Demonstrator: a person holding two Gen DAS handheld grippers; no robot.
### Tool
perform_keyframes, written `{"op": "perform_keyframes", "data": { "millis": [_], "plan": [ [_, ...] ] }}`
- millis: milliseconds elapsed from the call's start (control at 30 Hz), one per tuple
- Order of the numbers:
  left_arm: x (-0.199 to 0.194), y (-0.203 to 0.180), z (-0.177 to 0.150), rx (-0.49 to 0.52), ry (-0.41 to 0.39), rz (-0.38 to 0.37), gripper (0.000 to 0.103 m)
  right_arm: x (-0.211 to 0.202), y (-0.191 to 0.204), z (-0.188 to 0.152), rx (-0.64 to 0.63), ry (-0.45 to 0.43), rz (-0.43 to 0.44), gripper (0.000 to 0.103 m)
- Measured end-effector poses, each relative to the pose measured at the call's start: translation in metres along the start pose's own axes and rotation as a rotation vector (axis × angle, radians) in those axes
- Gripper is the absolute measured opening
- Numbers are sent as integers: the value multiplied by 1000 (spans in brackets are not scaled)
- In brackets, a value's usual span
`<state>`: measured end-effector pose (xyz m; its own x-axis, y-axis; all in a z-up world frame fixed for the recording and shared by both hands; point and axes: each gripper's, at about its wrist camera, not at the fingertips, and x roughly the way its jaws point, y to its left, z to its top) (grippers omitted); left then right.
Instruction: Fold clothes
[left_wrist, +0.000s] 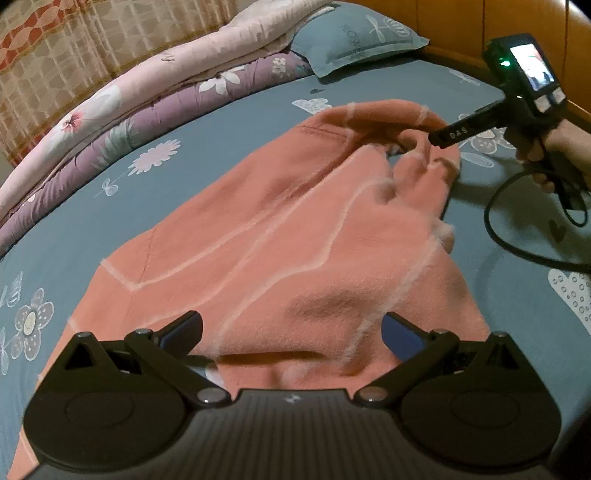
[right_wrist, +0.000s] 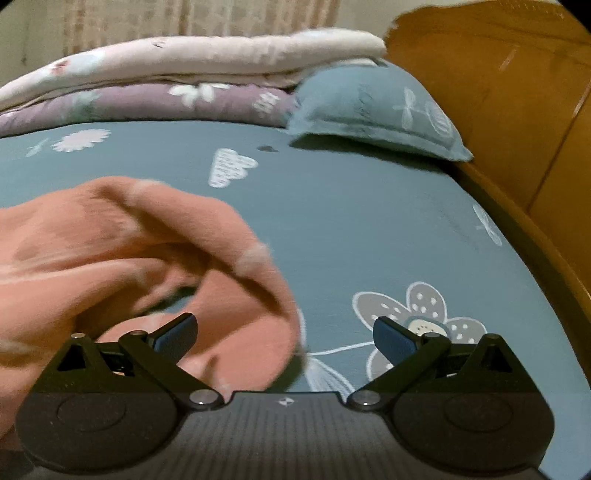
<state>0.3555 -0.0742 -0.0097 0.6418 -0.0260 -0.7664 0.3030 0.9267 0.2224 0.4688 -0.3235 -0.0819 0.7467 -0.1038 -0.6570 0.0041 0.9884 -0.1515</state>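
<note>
A salmon-pink garment with thin white lines (left_wrist: 280, 236) lies rumpled on the blue bed sheet (left_wrist: 221, 122). My left gripper (left_wrist: 291, 332) is open just above its near edge, holding nothing. The right gripper (left_wrist: 443, 138) shows at the upper right, its finger tip reaching over the garment's far bunched end. In the right wrist view the right gripper (right_wrist: 284, 338) is open, with the pink garment (right_wrist: 122, 251) folded over in front of its left finger and the sheet (right_wrist: 369, 221) under the right finger. Motion blur hides whether cloth touches the pads.
Folded quilts, pink and purple (left_wrist: 122, 110), lie along the far side of the bed. A blue pillow (left_wrist: 354, 33) rests against the wooden headboard (right_wrist: 498, 92). A black cable (left_wrist: 517, 236) trails from the right gripper over the sheet.
</note>
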Motion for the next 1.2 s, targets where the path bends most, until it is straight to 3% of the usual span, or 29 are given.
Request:
{"op": "perform_keyframes", "data": {
  "millis": [300,433,567,700,1033,1100,1200],
  "plan": [
    [9,-4,0,6,10,-12,102,-22,48,-13,-110,0,161,103],
    [11,-4,-1,7,15,-5,102,-5,66,-8,-62,31,106,103],
    [11,0,-3,-11,17,-2,102,18,74,3,-30,25,-18,103],
    [11,3,-8,-29,26,6,102,42,76,5,-89,99,-116,103],
    [13,11,-12,-46,22,-6,102,26,18,-21,-192,190,-235,103],
    [12,10,-11,-41,15,-11,102,20,1,-24,-197,200,-243,103],
    [11,10,-11,-40,11,-12,102,3,-20,-26,-236,192,-147,103]
  ]
}}
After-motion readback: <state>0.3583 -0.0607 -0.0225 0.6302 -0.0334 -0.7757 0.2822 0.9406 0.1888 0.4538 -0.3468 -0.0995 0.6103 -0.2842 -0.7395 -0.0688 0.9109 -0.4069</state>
